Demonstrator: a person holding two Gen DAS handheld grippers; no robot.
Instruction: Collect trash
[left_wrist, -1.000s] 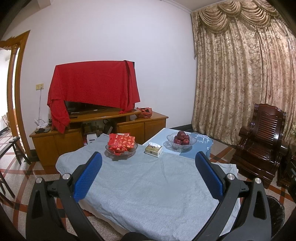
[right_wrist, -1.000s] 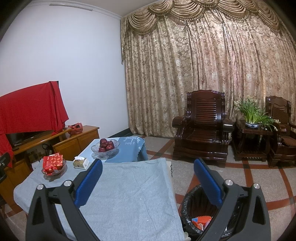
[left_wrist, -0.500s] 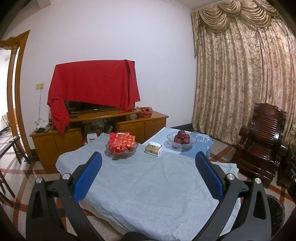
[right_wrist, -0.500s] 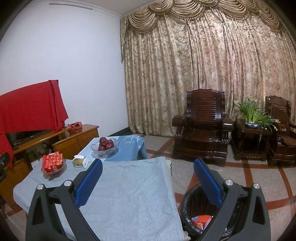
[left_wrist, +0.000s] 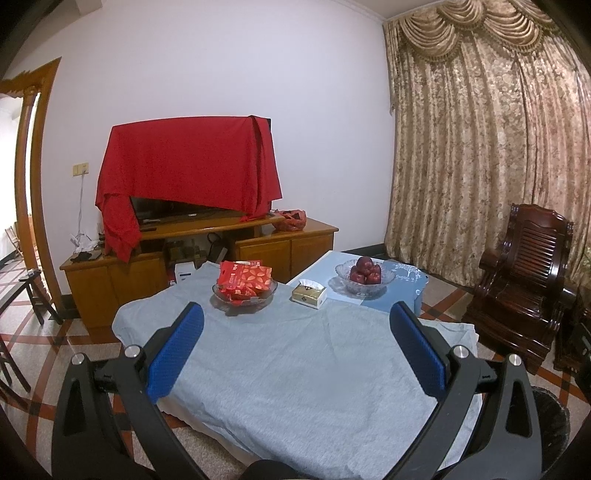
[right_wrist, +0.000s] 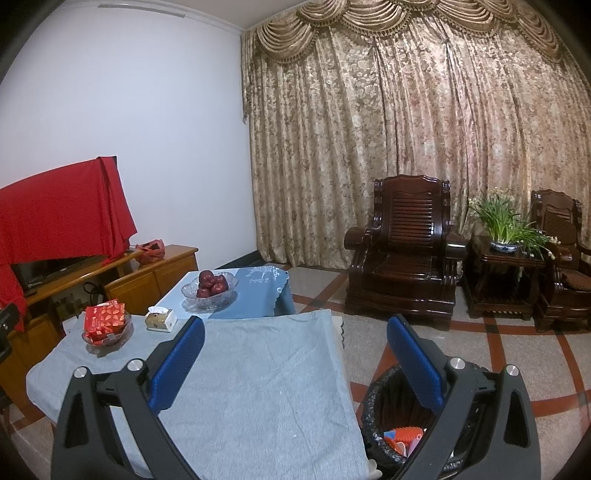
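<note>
While you look through the left wrist view, your left hand-held gripper (left_wrist: 295, 343) hangs over the near part of the desk (left_wrist: 295, 369) with its blue pads spread wide and nothing between them. Ahead of the left finger sits a glass bowl of red packets (left_wrist: 244, 286); ahead and slightly right of centre lies a small tissue box (left_wrist: 308, 293), and beyond it a glass bowl of apples (left_wrist: 364, 275). Past the right finger, low at the frame's edge, you can see the rim of the black-lined trash bin (left_wrist: 550, 428) on the floor.

Turning to the right wrist view, your right hand-held gripper (right_wrist: 295, 354) is likewise spread wide and holding nothing, its left finger over the grey cloth and its right finger over the trash bin (right_wrist: 384, 417). Inside the bin, just below the right pad, lies orange-red trash (right_wrist: 402, 435). Off to the left stand the packet bowl (right_wrist: 105, 326), tissue box (right_wrist: 159, 319) and apple bowl (right_wrist: 209, 286).
</note>
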